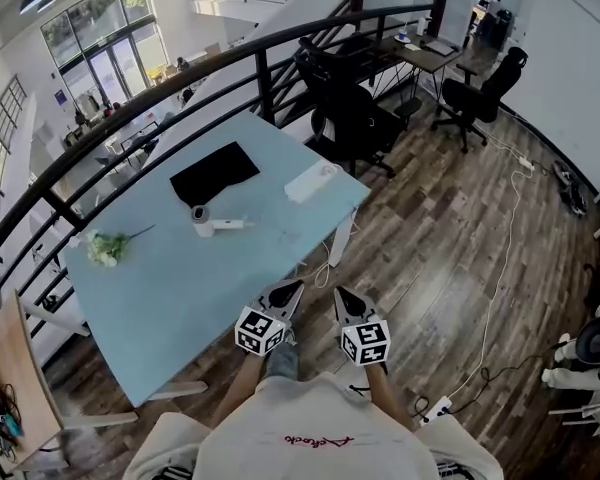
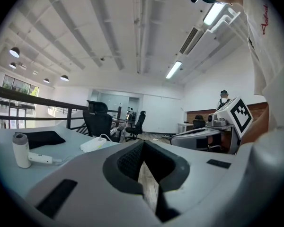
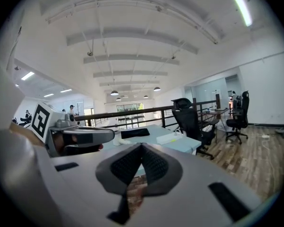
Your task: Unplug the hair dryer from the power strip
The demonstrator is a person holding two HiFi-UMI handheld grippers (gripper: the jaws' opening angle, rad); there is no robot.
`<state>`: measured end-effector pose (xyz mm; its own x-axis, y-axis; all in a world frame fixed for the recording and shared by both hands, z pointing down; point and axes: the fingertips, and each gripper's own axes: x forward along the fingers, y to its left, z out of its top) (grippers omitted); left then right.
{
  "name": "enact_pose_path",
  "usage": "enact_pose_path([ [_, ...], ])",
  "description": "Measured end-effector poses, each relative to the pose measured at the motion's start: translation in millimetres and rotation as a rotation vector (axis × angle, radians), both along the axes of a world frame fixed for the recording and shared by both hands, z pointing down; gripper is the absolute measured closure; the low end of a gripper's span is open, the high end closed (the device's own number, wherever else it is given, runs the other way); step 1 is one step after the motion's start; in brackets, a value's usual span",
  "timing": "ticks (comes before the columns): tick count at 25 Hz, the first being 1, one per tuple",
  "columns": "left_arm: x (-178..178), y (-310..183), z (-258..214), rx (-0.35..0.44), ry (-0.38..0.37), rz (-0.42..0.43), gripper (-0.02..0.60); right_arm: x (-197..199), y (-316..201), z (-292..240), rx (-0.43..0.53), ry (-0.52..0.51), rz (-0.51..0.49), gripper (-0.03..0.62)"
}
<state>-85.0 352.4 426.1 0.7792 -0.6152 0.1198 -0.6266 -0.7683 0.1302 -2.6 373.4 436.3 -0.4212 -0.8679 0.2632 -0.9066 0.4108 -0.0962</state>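
Observation:
A white hair dryer [image 1: 212, 223] lies near the middle of the light blue table [image 1: 170, 298], its head end upright. A white power strip [image 1: 313, 180] sits at the table's far right corner, and a white cable [image 1: 332, 250] hangs from that edge. My left gripper [image 1: 290, 290] and right gripper [image 1: 344, 296] hover side by side just off the near right edge of the table, both shut and empty. The left gripper view shows the dryer [image 2: 24, 151] and strip [image 2: 98, 143] ahead to the left. The strip [image 3: 169, 138] also shows in the right gripper view.
A black mat [image 1: 214, 173] lies at the table's far side and a small white flower [image 1: 107, 248] at its left. Black office chairs [image 1: 355, 118] stand beyond the strip corner. A dark railing [image 1: 130, 108] runs behind the table. A second power strip [image 1: 435, 408] lies on the wood floor.

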Motion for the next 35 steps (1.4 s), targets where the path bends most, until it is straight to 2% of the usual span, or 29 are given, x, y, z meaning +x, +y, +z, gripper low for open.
enact_pose_path([
  [7, -0.9, -63.1, -6.6, -0.014, 0.03, 0.042, 0.575, -4.9, -62.6, -10.4, -0.01, 0.029, 0.035, 0.577],
  [20, -46.4, -168.8, 2.3, -0.07, 0.061, 0.046, 0.575, -49.4, -166.4, -6.0, -0.049, 0.052, 0.047, 0.577],
  [28, -51.3, -213.0, 8.7, -0.103, 0.091, 0.053, 0.574, -22.7, -206.2, -2.2, -0.063, 0.063, 0.144, 0.577],
  [35, -34.0, -228.0, 25.0, -0.139, 0.069, 0.059, 0.575, -8.4, -227.6, 8.4, -0.073, 0.037, 0.141, 0.577],
])
